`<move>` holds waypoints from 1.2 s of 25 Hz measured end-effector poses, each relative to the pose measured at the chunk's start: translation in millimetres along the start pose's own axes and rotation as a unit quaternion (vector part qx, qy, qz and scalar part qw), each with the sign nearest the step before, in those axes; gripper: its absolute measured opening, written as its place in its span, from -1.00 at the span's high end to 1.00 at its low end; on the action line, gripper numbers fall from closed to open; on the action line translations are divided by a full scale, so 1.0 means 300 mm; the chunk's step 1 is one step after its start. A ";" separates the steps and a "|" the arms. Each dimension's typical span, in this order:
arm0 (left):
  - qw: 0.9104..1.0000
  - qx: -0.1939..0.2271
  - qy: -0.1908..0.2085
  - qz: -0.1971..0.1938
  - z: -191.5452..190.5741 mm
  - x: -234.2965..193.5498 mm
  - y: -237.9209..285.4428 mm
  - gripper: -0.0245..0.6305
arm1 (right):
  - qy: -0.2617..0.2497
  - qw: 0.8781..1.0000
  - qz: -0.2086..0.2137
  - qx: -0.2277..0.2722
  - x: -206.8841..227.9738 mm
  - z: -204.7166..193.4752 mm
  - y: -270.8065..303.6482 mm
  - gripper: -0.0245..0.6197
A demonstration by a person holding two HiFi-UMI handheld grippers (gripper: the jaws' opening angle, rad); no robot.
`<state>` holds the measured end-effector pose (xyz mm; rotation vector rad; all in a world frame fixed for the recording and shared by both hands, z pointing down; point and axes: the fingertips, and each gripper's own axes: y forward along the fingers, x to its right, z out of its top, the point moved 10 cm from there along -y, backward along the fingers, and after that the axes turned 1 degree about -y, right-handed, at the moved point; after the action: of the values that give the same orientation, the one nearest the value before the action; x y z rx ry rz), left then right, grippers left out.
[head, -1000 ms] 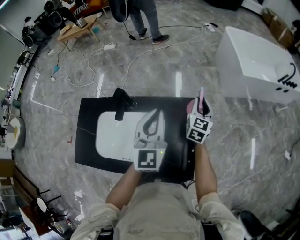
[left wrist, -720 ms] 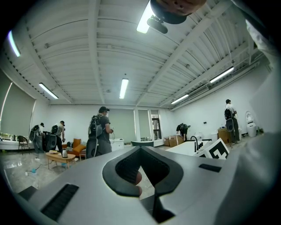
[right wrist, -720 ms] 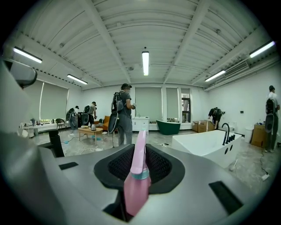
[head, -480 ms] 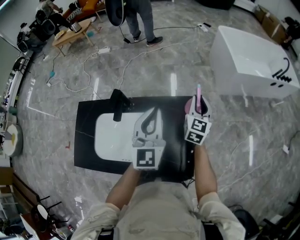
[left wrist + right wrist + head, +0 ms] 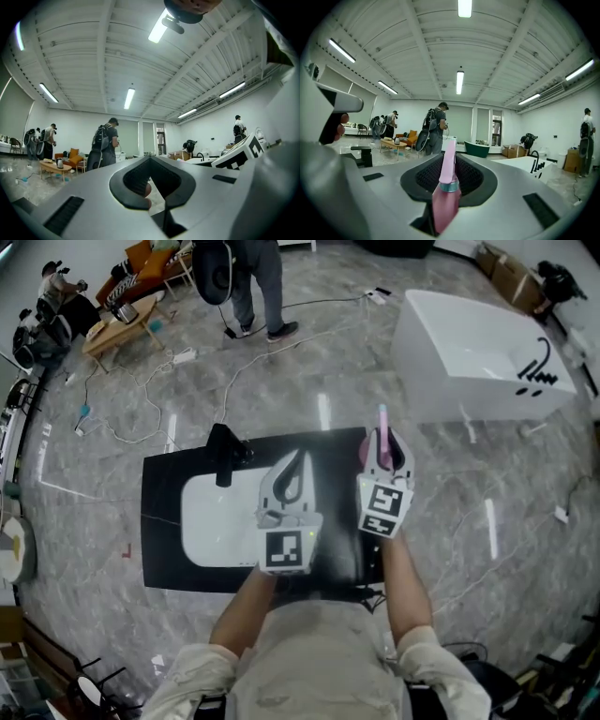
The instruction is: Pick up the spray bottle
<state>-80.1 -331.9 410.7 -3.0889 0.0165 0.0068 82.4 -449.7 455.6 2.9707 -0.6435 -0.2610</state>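
The spray bottle (image 5: 380, 441) is slim and pink, with a silver band (image 5: 450, 187) under its long nozzle. My right gripper (image 5: 383, 444) is shut on it and holds it in the air, above the right end of the black counter (image 5: 159, 488). In the right gripper view the spray bottle (image 5: 444, 204) stands upright between the jaws of my right gripper (image 5: 449, 161). My left gripper (image 5: 300, 459) hovers beside it over the white sink (image 5: 211, 517). It is shut, its tips meeting with nothing in them. In its own view my left gripper (image 5: 150, 159) points level into the room.
A black faucet (image 5: 223, 454) stands at the sink's far left corner. A white bathtub (image 5: 469, 352) sits on the marble floor at the far right. A person (image 5: 248, 277) stands at the back, near a low wooden table (image 5: 117, 324) and loose cables (image 5: 187, 399).
My right gripper has risen with the pink bottle still in it. The left gripper has stayed about where it was. The head view has swung, so the counter sits lower and further left.
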 end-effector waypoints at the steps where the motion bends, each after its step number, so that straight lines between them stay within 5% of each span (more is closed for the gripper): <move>1: 1.000 0.000 -0.002 -0.003 0.004 -0.002 -0.001 0.92 | -0.001 1.000 -0.001 0.004 -0.003 0.011 -0.017 0.66; 30: 0.992 -0.001 -0.021 -0.122 -0.017 0.090 0.006 0.92 | 0.015 0.997 -0.067 0.030 -0.039 0.151 -0.433 0.66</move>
<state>-53.2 -334.2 415.5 -3.0688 -0.3614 0.0621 115.6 -329.4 396.7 3.0729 -0.4581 -0.2113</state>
